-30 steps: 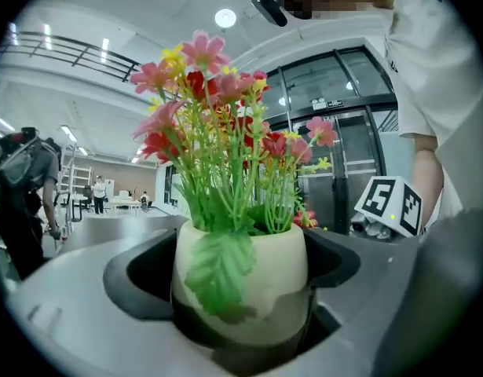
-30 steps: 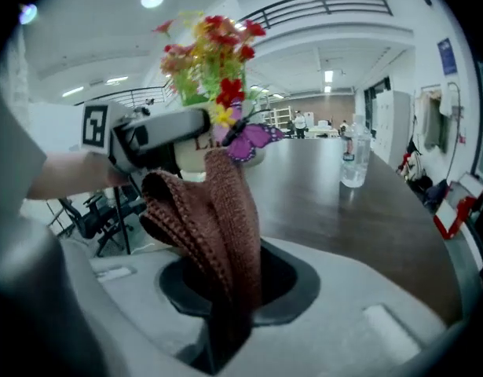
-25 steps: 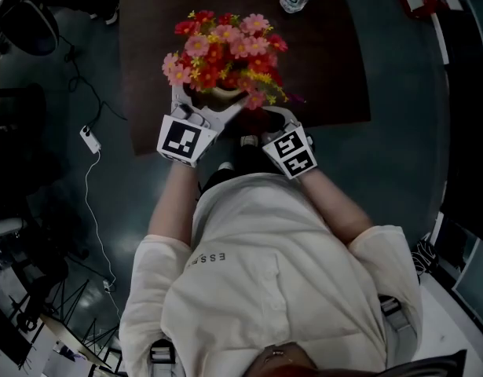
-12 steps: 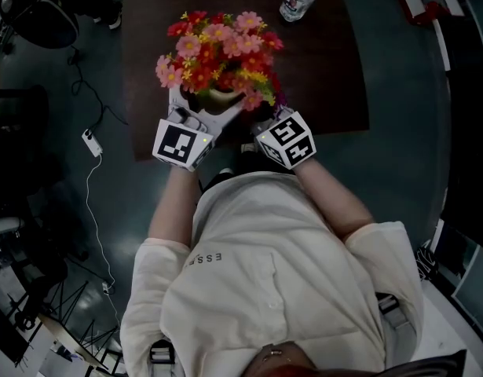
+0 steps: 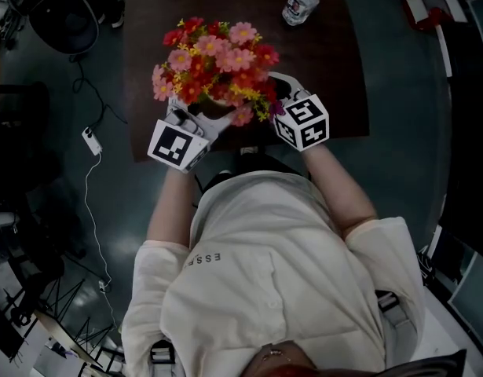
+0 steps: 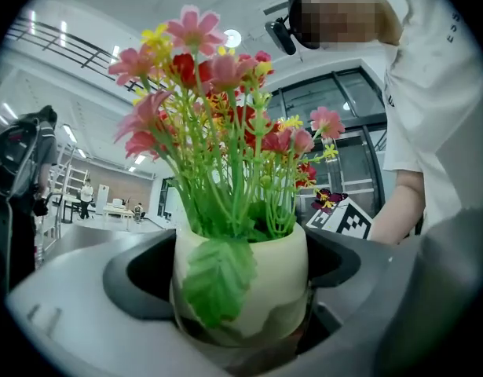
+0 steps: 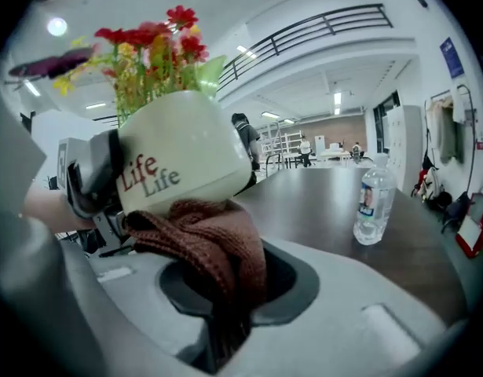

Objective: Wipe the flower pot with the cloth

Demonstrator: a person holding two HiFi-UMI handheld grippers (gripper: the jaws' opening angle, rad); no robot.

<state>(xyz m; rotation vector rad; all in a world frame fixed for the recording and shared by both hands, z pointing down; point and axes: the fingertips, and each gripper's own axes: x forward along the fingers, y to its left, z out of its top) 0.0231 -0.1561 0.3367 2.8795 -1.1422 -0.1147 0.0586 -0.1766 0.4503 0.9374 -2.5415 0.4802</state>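
A cream flower pot (image 6: 241, 281) full of red, pink and yellow flowers (image 5: 214, 53) is held over the near edge of the dark table (image 5: 335, 69). My left gripper (image 5: 202, 112) is shut on the pot, one jaw on each side of it. The pot (image 7: 182, 159) carries the red word "Life" on its side. My right gripper (image 5: 279, 89) is shut on a brown knitted cloth (image 7: 206, 246). The cloth bunches against the lower side of the pot, at the right of the flowers in the head view, where they hide most of the pot.
A clear water bottle (image 5: 300, 2) stands at the table's far side, also in the right gripper view (image 7: 372, 203). A power strip with a white cable (image 5: 89, 140) lies on the floor at the left. A dark chair (image 5: 60, 22) stands at the upper left.
My right gripper has gone up and away from the person's body with the cloth, from the table's near edge to the right side of the flowers. The left gripper and pot have hardly shifted.
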